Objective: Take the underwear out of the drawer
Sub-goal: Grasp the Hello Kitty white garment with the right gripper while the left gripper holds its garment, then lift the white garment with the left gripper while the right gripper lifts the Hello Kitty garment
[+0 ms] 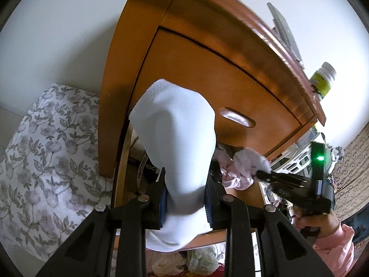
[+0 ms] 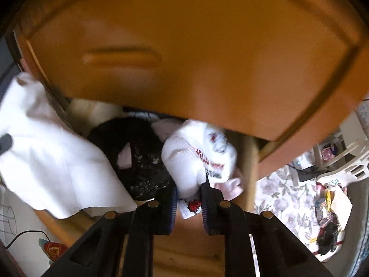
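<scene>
Right wrist view: right gripper [image 2: 189, 198] pinches printed white underwear [image 2: 198, 157] clear of the drawer [image 2: 250, 161]; left gripper [image 1: 185, 200] clamps a pale garment [image 1: 177, 133].

Right claw [image 2: 188, 198] pinches a white printed garment [image 2: 200, 152], pads clamped on its lower edge, red mark showing between them. Open drawer [image 2: 250, 161] below holds black lace underwear [image 2: 143, 161] at 9 o'clock of the garment, pink fabric [image 2: 231, 188] at 4 o'clock. Large white cloth [image 2: 46, 152] hangs far left. Closed wooden drawer front [image 2: 184, 46] fills 12 o'clock. Frame is motion-blurred.
</scene>
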The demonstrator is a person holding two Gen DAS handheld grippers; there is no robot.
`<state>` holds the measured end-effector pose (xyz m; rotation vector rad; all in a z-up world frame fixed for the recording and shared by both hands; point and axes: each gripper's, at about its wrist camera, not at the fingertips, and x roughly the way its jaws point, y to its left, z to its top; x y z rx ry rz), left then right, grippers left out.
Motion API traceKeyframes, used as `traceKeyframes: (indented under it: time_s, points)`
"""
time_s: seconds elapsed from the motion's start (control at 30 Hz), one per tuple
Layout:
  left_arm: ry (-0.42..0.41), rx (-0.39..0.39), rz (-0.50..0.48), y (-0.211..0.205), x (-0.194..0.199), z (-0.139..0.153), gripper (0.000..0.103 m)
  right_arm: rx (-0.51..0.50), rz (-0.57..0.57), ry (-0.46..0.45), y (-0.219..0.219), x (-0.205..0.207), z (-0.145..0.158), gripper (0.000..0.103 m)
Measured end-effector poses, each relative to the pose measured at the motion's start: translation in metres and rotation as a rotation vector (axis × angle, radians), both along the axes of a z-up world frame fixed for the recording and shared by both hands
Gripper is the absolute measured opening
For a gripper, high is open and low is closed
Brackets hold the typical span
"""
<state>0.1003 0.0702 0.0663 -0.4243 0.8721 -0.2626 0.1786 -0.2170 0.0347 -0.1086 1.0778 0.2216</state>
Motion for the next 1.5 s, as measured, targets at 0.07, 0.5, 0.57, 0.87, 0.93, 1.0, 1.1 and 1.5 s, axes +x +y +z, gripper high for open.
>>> traceKeyframes:
  time_s: [0.07, 0.5, 0.57, 0.87, 0.93, 1.0, 1.1, 1.5]
  points:
    - [-0.012, 0.003, 0.003, -0.002, -0.005, 0.007, 0.028, 0.018, -0.007, -0.042, -0.004, -0.013, 0.018, 0.019]
    - [-0.15, 0.032, 0.007, -0.015, -0.052, 0.076, 0.028, 0.118, 0.014, -0.285, -0.026, -0.094, 0.118, 0.019]
    - [-0.178, 0.032, 0.008, -0.016, -0.061, 0.088, 0.028, 0.123, 0.024, -0.305, -0.022, -0.106, 0.125, 0.019]
    - [-0.309, 0.04, 0.005, -0.02, -0.11, 0.14, 0.028, 0.175, 0.051, -0.386, -0.026, -0.159, 0.16, 0.019]
    - [-0.331, 0.038, 0.004, -0.02, -0.12, 0.147, 0.028, 0.187, 0.057, -0.4, -0.028, -0.17, 0.166, 0.019]
    - [-0.352, 0.033, 0.002, -0.02, -0.132, 0.153, 0.028, 0.194, 0.064, -0.416, -0.029, -0.18, 0.172, 0.019]
    - [-0.373, 0.029, -0.005, -0.019, -0.145, 0.159, 0.028, 0.202, 0.076, -0.436, -0.03, -0.196, 0.178, 0.019]
    - [-0.346, -0.011, -0.038, -0.022, -0.184, 0.142, 0.028, 0.212, 0.149, -0.374, -0.014, -0.244, 0.159, 0.019]
